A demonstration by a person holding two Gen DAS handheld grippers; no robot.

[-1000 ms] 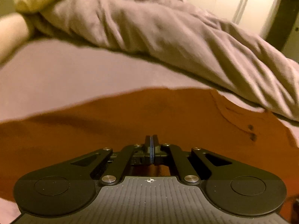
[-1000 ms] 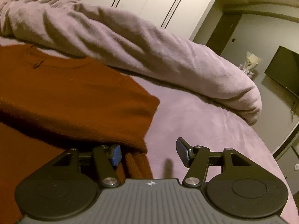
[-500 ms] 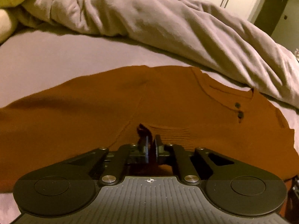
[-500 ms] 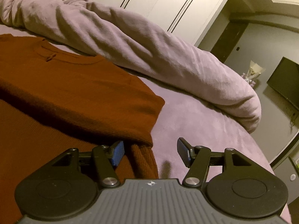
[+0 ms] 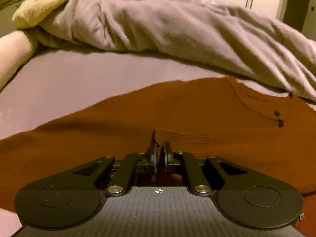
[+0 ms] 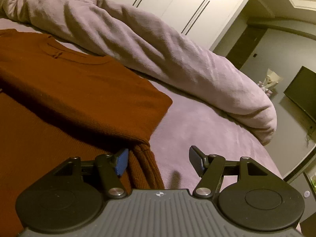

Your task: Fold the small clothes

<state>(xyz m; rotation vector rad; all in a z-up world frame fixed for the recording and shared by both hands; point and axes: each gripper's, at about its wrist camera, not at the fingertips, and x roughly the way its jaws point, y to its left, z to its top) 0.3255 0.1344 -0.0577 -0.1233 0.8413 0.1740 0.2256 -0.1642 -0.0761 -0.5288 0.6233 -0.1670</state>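
The sweater (image 5: 177, 118) lies spread on the bed (image 5: 79, 79), just in front of the rumpled blanket (image 5: 177, 25), with one side folded over onto its body. The left gripper (image 5: 160, 157) has its jaws nearly together, pinching a ribbed edge of the sweater. The right gripper (image 6: 159, 161) is spread wide and holds nothing; its left finger (image 6: 121, 163) touches the sweater's folded corner, its other finger over the bed beside the sweater

A rust-orange sweater (image 5: 138, 130), ribbed at the cuff and marked by two dark buttons (image 5: 278, 118) at the right, is laid on a pale mauve bedsheet (image 5: 79, 83). A greyish-lilac duvet (image 5: 177, 29) and a cream-yellow pillow (image 5: 43, 2) are recorded at the far side. The black gripper fingers are faced with blue pads (image 6: 121, 163).
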